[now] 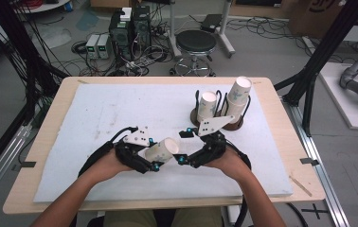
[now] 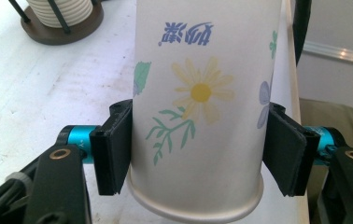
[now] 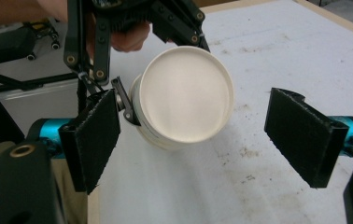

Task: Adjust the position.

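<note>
The L gripper [image 1: 157, 161] is clamped on a paper cup [image 1: 163, 150], both pads pressing its sides just above the base rim. The cup lies tilted near table centre on the white mat [image 1: 101, 109], its bottom toward 3 o'clock. The R gripper [image 1: 183, 147] sits at 3 o'clock of the cup, jaws wide apart, nothing between the pads. The rack [image 1: 220, 124] with more cups stands at 1 o'clock, well apart.
</note>
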A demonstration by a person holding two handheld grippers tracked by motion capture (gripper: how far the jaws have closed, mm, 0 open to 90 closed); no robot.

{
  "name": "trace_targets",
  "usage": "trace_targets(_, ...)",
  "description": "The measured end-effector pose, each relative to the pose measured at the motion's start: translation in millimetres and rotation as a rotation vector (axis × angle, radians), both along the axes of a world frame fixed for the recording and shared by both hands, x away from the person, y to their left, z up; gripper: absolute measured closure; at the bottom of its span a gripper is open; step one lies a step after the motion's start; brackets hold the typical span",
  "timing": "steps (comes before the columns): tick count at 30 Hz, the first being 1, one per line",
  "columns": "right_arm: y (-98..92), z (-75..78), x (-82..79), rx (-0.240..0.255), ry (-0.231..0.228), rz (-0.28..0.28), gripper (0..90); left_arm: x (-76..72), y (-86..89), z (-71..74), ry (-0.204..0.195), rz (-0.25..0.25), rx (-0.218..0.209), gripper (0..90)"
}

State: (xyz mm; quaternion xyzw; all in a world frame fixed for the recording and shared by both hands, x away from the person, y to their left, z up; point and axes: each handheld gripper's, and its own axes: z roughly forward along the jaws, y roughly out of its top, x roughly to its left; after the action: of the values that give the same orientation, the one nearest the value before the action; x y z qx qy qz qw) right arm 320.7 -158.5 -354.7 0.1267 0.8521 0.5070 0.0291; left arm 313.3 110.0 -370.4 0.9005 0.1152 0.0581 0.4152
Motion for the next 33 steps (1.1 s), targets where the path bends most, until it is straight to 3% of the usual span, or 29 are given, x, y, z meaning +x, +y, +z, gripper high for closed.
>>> trace_targets(7,-0.6,-0.7,-0.6,-0.028,-0.001,0.014,18.8,3.2,-4.8,6.6,-0.005,-0.021,0.085,32.3)
trace_targets(15,1.6,-2.2,0.0,-0.060,-0.006,0.028,18.8,4.4,-8.0,5.7,0.004,-0.038,0.154,32.3)
trace_targets(28,15.4,-1.6,2.3,-0.140,-0.025,0.077,18.8,2.6,-10.2,4.6,0.013,-0.052,0.178,32.7)
trace_targets(33,22.9,-3.4,3.9,-0.177,-0.025,0.117,18.8,0.8,-11.8,3.7,0.008,-0.066,0.168,32.7)
